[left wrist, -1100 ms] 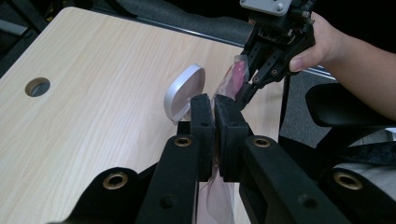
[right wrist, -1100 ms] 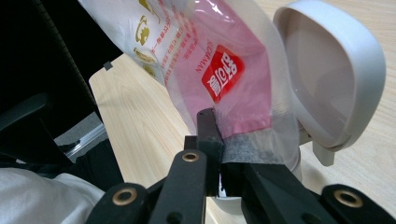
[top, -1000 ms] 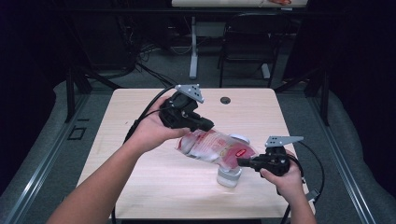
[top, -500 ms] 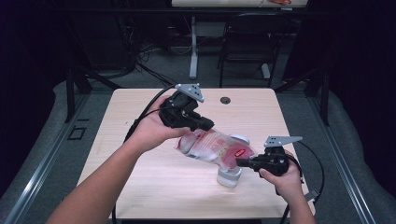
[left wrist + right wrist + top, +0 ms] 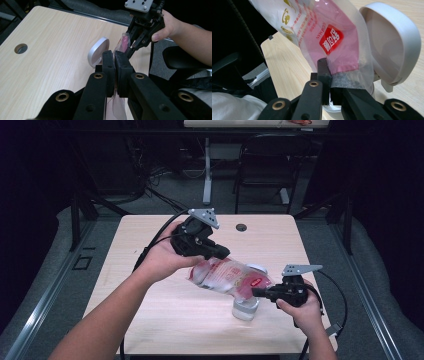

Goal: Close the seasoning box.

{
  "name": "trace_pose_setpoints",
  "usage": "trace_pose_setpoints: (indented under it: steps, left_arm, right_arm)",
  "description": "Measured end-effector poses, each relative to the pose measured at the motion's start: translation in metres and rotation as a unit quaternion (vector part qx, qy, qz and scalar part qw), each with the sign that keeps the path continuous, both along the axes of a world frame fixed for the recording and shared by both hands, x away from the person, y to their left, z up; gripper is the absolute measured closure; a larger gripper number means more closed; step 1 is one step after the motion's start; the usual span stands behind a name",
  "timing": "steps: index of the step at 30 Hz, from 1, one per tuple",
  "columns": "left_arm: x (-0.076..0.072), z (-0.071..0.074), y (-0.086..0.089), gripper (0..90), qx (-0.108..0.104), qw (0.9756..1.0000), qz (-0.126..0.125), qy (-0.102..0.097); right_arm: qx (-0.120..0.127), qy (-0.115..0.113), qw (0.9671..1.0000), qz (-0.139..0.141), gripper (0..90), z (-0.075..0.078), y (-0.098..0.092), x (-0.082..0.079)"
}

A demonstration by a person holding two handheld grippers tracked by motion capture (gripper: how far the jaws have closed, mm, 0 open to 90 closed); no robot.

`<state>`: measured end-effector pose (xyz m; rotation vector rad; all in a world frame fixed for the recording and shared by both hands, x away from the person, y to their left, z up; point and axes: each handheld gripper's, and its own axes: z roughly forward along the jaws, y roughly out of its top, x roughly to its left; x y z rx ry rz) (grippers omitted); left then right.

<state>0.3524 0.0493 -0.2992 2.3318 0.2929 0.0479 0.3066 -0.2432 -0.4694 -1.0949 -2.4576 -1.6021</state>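
Nearest the person, the right gripper [image 5: 260, 293] is clenched on the lower end of a clear plastic bag [image 5: 227, 276] with pink print and a red label. In the right gripper view its jaws pinch the bag's edge [image 5: 342, 67] tight. That hand [image 5: 300, 307] grips from below, forearm coming in from the bottom right, jaws pointing left across the table [image 5: 150, 320].

The bag hangs above the table's middle, stretched between both grippers. Its long axis slants from the near right up to the far left, the higher end at the left gripper [image 5: 220, 254].

Directly under the bag's lower end stands a white container [image 5: 246, 309] with its round lid flipped open [image 5: 392, 47]; the bag hides most of its mouth, so its contents cannot be made out.

Farther off, the left gripper is clamped on the bag's upper edge; its own view shows the film squeezed between closed pads [image 5: 108, 62]. The left hand [image 5: 162, 257] wraps the body, with the jaws pointing right and slightly down.

Beyond, a small round hole [image 5: 242, 227] sits near the table's far edge.
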Motion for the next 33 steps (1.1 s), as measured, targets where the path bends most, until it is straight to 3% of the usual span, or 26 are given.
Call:
trace_pose_setpoints:
  steps: [33]
  left_arm:
    - [0.0030,-0.0016,-0.0100,89.0,-0.007,1.0000,0.001,-0.002]
  right_arm:
    - [0.009,0.002,0.9996,-0.026,88.0,-0.0064,-0.0060,0.0050]
